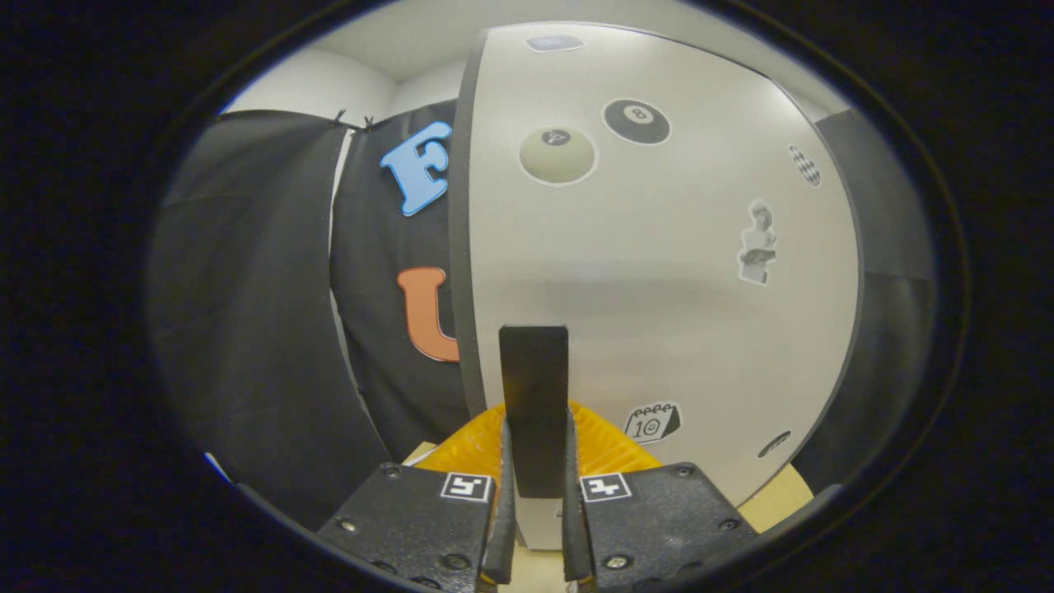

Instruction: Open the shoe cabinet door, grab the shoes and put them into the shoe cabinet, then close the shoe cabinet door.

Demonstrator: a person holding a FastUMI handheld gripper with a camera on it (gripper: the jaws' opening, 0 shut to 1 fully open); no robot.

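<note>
1. We see the fingers [535,486] nearly closed, both pressing on the dark upright handle [534,403] between them.
2. The handle sits on the pale, sticker-covered shoe cabinet door [659,288], just ahead of them.

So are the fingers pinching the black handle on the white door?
Yes, the gripper has both fingers pressed on the flat black handle of the white sticker-covered cabinet door.

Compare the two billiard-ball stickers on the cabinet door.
The pale ball sticker is cream with a small dark number spot; the 8-ball sticker is black with a white spot. The pale one sits lower, nearer the door's edge. Both are round. The tool is shut on the dark handle.
</note>
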